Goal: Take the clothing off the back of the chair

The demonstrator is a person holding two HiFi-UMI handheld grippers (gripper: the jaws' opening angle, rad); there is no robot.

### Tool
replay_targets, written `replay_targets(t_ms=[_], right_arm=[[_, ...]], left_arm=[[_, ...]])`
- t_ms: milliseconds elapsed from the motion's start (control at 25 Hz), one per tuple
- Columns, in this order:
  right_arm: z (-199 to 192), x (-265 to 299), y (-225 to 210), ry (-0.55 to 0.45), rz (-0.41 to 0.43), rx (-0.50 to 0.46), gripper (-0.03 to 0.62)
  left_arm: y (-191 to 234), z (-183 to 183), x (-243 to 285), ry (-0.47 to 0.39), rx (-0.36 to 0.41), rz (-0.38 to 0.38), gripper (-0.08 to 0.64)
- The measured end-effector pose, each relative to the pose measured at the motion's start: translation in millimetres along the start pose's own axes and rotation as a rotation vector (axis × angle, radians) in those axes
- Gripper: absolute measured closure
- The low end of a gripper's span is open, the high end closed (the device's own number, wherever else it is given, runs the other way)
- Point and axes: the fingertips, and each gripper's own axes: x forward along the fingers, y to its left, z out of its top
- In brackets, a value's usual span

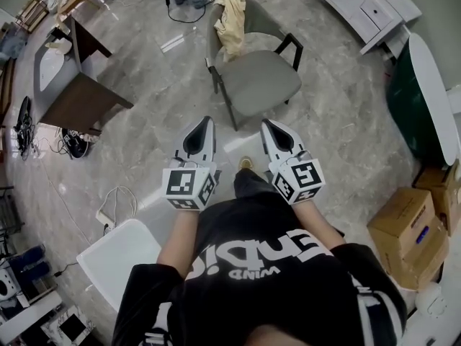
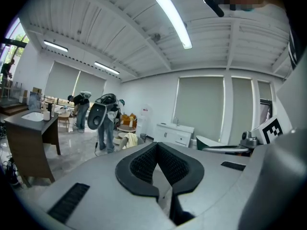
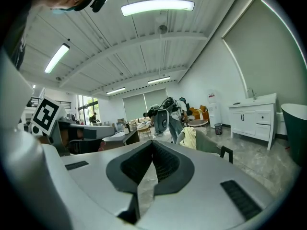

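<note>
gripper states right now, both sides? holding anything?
Left gripper: closed, nothing between the jaws.
Right gripper: closed, nothing between the jaws.

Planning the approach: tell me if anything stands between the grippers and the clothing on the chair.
Nothing lies on the floor between. Only the chair's own seat does: the clothing hangs on the back beyond it, so the left gripper and right gripper would reach over it.
</note>
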Motion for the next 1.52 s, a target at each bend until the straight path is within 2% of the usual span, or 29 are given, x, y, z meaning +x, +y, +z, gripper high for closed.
replay_targets(t_ms=[400, 800, 1080, 1520], right_arm=[[24, 66, -68, 0.0, 0.04, -0.005, 0.578], [23, 121, -89, 0.031, 0.074, -0.001, 0.578], [34, 173, -114, 0.028, 0.052, -0.005, 0.578], [71, 280, -140, 0.026, 0.031, -0.007, 0.578]], left_arm=[[17, 27, 85, -0.026, 0.003, 0.047, 0.545], [47, 35, 134, -0.03, 0.002, 0.067, 0.545], [76, 49, 186, -0.041, 0.017, 0.034, 0.545], [148, 82, 276, -0.024, 0.014, -0.035, 0.545]])
